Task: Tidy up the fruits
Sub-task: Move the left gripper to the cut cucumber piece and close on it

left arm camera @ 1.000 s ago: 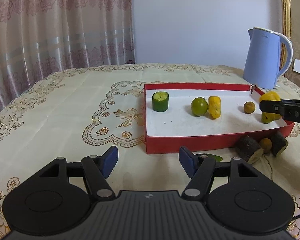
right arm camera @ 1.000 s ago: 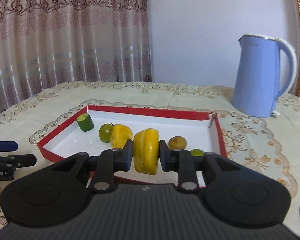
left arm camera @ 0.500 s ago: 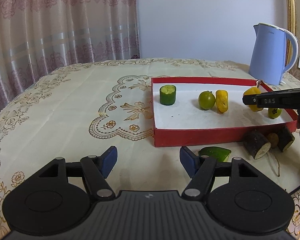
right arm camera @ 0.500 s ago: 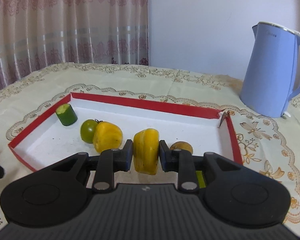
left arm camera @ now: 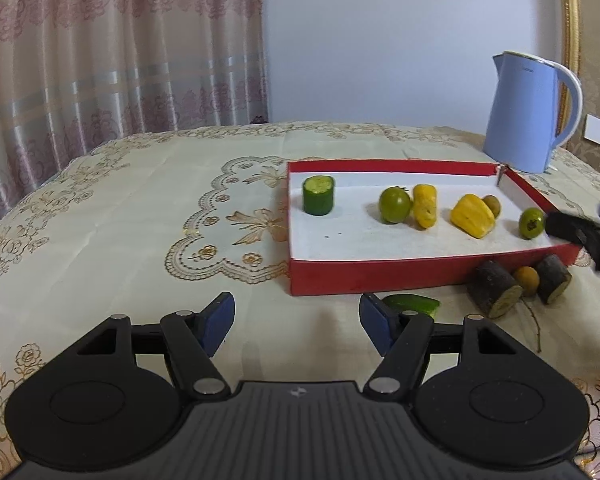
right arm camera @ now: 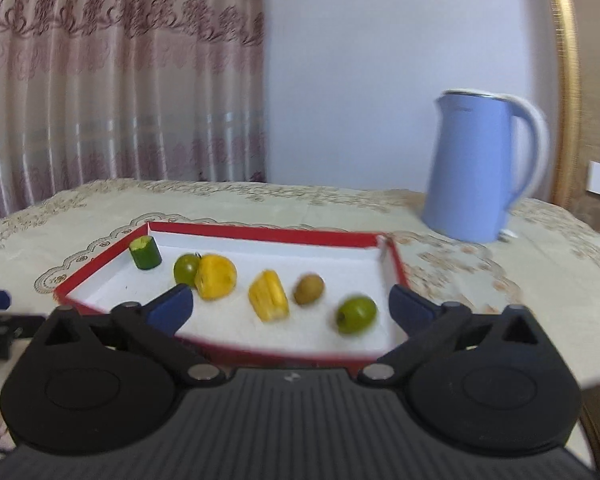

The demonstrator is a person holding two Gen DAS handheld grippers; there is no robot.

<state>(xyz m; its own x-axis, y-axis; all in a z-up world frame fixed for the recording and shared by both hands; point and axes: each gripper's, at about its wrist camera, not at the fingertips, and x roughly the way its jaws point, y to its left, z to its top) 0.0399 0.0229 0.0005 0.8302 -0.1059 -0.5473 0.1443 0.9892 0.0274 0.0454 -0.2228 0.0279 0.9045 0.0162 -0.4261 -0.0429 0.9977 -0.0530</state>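
The right tongs (right arm camera: 288,304) stood wide open and held nothing, low at the near edge of the red tray (right arm camera: 260,233). The yellow fruit piece (right arm camera: 269,296) lay on the white tray floor just beyond the gap of the jaws, free of both pads, between another yellow piece (right arm camera: 216,277) and a small brown fruit (right arm camera: 309,289). The left tongs (left arm camera: 296,316) were also open and empty over the tablecloth (left arm camera: 120,216), with a green piece (left arm camera: 414,303) just beside the right pad.

Left claw (left arm camera: 297,324), right claw (right arm camera: 290,306): black ribbed housings, blue fingertip pads, silver pivot screws.
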